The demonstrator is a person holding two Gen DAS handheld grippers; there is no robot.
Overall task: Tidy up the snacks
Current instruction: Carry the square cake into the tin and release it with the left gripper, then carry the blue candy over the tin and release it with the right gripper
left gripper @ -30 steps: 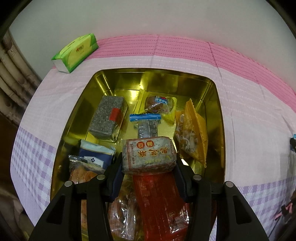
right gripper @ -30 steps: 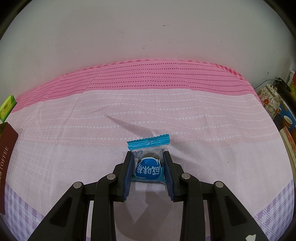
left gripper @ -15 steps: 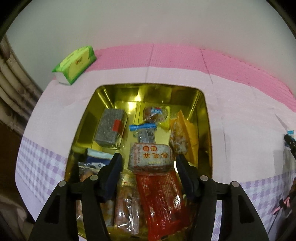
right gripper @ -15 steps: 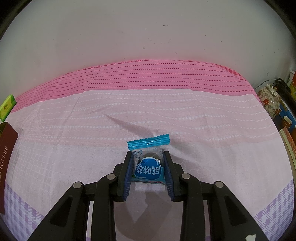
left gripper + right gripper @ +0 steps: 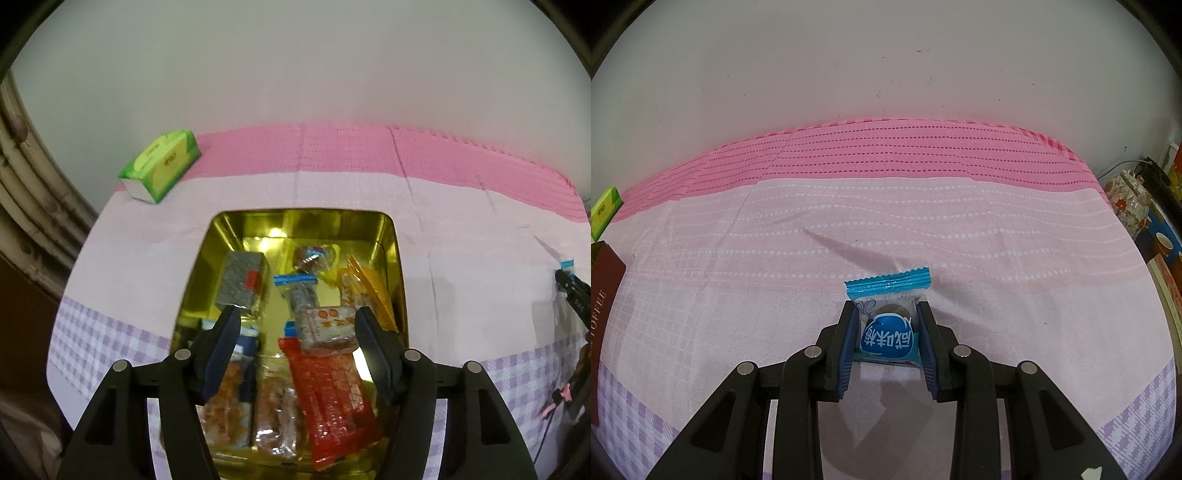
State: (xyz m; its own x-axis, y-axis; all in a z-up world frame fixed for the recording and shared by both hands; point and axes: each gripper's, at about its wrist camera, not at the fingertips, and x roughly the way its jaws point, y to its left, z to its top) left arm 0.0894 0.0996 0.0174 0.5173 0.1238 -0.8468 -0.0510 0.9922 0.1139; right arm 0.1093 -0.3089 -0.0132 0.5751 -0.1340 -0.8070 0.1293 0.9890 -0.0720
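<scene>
A gold tin [image 5: 398,258] on the pink cloth holds several snack packets, among them a grey block [image 5: 242,282], a red packet [image 5: 332,391] and a beige packet with red print [image 5: 327,328] lying on top of the red one. My left gripper [image 5: 297,332] is open and empty above the tin's near half. My right gripper [image 5: 887,325] is shut on a small blue candy packet [image 5: 888,332] that rests on the cloth. That gripper's tip also shows at the right edge of the left wrist view [image 5: 570,290].
A green tissue pack [image 5: 160,164] lies at the far left of the cloth, near the wall. A dark red toffee box [image 5: 602,314] stands at the left edge of the right wrist view. A floral pot [image 5: 1128,203] and boxes sit beyond the cloth's right edge.
My left gripper has opened, let go of the beige packet into the tin, and drawn back and upward. The right gripper has not moved.
</scene>
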